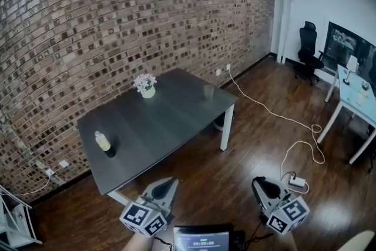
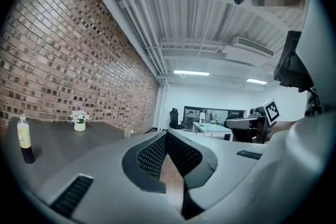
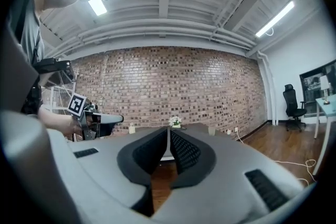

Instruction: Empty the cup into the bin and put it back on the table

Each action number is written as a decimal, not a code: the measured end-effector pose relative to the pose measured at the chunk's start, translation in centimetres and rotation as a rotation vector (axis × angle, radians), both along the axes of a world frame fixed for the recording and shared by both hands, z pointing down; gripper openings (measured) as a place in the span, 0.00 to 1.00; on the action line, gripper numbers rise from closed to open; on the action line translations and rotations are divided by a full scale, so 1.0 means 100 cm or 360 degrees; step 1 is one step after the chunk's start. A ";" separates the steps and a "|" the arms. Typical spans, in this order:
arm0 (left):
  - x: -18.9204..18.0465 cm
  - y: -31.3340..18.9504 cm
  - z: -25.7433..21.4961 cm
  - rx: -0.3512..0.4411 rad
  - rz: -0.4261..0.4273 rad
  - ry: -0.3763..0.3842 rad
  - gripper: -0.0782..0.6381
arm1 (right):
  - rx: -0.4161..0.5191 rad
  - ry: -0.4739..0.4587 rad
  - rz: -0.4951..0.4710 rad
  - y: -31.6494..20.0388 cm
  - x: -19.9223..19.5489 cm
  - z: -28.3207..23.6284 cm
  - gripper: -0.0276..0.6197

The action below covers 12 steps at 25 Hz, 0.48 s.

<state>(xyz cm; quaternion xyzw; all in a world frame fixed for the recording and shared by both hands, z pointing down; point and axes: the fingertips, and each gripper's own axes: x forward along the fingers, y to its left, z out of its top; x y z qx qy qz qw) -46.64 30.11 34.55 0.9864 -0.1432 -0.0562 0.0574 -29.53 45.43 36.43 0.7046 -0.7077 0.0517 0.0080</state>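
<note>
Left tongs (image 1: pixel 169 184): jaws closed tip to tip, empty; right tongs (image 1: pixel 257 183): likewise closed, empty. Table (image 1: pixel 164 126): ahead of both, its near corner just before the left tongs. Bottle (image 1: pixel 103 141): ahead and left of the left tongs. Cup (image 1: pixel 208 91): well ahead of both, upright at the table's far right corner; small, probably light and thin-walled, easily tipped or crushed; grip across the wall, mid-height, gently. Bin (image 1: pixel 219 122), probably: dark shape under that corner.
</note>
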 end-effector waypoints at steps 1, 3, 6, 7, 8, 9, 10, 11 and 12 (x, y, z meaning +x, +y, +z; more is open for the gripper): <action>0.010 -0.003 -0.001 0.0002 -0.0008 0.0002 0.11 | 0.0003 0.0007 -0.0011 -0.005 0.010 -0.001 0.07; 0.028 -0.009 -0.004 -0.0003 -0.0019 0.0002 0.11 | -0.0001 0.0018 -0.0039 -0.015 0.027 -0.004 0.07; 0.052 -0.015 -0.015 -0.0004 -0.0015 0.0011 0.11 | -0.0015 0.0040 -0.0057 -0.028 0.050 -0.009 0.07; 0.058 -0.018 -0.016 0.0004 -0.0018 0.0006 0.11 | -0.0013 0.0036 -0.0053 -0.032 0.056 -0.010 0.07; 0.063 -0.023 -0.016 0.0009 -0.0024 -0.0002 0.11 | -0.0008 0.0025 -0.0047 -0.037 0.062 -0.010 0.07; 0.067 -0.028 -0.014 0.0007 -0.0031 -0.0010 0.11 | -0.0004 0.0014 -0.0041 -0.041 0.067 -0.009 0.07; 0.072 -0.034 -0.012 -0.0002 -0.0039 -0.0014 0.11 | -0.0004 0.0009 -0.0035 -0.045 0.072 -0.008 0.07; 0.076 -0.040 -0.010 -0.0015 -0.0046 -0.0014 0.11 | -0.0007 0.0009 -0.0033 -0.050 0.076 -0.008 0.07; 0.080 -0.046 -0.008 -0.0027 -0.0049 -0.0013 0.11 | -0.0009 0.0012 -0.0032 -0.054 0.081 -0.007 0.07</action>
